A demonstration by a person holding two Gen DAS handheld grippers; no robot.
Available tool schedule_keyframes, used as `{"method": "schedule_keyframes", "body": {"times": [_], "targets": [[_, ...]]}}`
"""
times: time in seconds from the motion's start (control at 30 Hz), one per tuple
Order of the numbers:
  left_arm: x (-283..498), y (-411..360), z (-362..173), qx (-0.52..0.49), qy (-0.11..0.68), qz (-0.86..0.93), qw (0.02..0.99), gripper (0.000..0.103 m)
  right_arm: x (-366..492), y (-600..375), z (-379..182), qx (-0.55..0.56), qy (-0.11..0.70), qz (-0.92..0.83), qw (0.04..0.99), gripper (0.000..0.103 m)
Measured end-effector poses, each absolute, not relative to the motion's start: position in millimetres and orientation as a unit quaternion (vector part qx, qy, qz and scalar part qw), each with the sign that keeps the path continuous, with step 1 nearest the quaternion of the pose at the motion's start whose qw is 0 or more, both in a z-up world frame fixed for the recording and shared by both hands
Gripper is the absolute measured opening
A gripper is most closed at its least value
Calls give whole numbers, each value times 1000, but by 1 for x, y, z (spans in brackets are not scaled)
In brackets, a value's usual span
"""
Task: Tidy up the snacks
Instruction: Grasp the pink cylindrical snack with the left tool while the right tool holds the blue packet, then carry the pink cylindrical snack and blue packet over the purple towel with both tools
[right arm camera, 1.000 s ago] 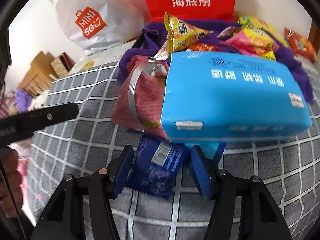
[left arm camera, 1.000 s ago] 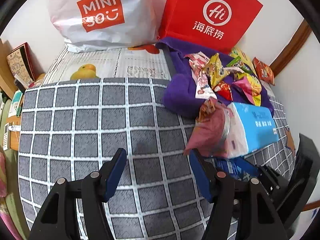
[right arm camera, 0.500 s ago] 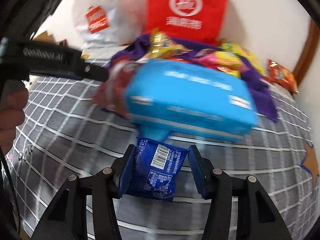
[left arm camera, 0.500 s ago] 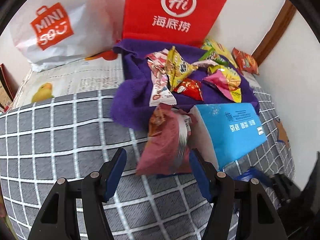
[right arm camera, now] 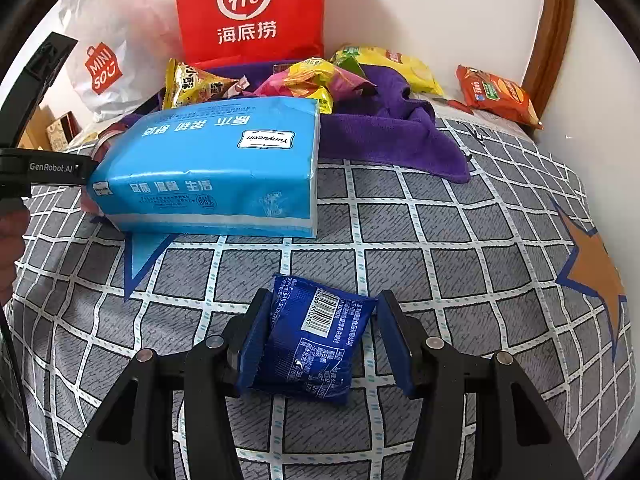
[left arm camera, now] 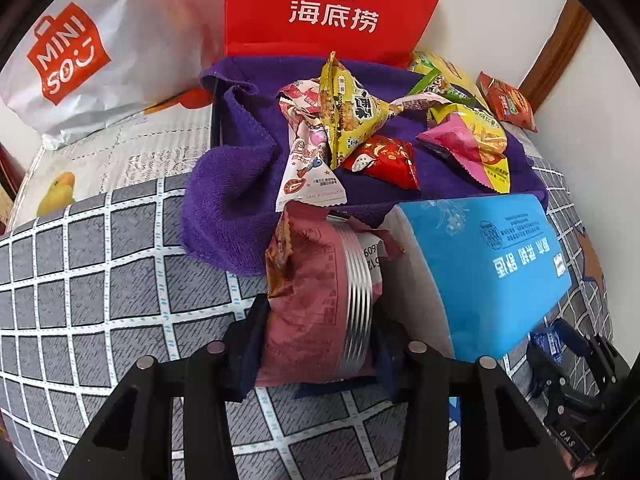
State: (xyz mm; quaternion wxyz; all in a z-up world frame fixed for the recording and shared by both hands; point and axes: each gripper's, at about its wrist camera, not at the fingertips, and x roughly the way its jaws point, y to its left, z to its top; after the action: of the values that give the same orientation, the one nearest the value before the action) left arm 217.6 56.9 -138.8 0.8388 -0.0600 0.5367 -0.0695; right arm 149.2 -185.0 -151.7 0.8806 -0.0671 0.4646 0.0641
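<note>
Left wrist view: the left gripper (left arm camera: 320, 344) is closing its jaws around a dusty-pink snack bag (left arm camera: 316, 300), both pads against its sides. The bag lies on the grey checked cover (left arm camera: 100, 280), touching the left end of the blue tissue pack (left arm camera: 480, 276). Behind the pack, loose snack packets (left arm camera: 360, 120) are heaped on a purple towel (left arm camera: 228, 196), with a red bag (left arm camera: 336, 4) upright beyond.

Right wrist view: the right gripper (right arm camera: 320, 340) holds a dark blue snack packet (right arm camera: 312, 340) between narrowed jaws, in front of the tissue pack (right arm camera: 208, 168) and apart from it. An orange packet (right arm camera: 496, 94) lies well to the pack's right.
</note>
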Motion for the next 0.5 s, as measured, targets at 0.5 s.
{"method": "schedule_keyframes", "body": {"times": [0.5], "targets": [[136,56,-94,-93,514,-100,847,42,130,-186,-110,-69,433,74,896,53]]}}
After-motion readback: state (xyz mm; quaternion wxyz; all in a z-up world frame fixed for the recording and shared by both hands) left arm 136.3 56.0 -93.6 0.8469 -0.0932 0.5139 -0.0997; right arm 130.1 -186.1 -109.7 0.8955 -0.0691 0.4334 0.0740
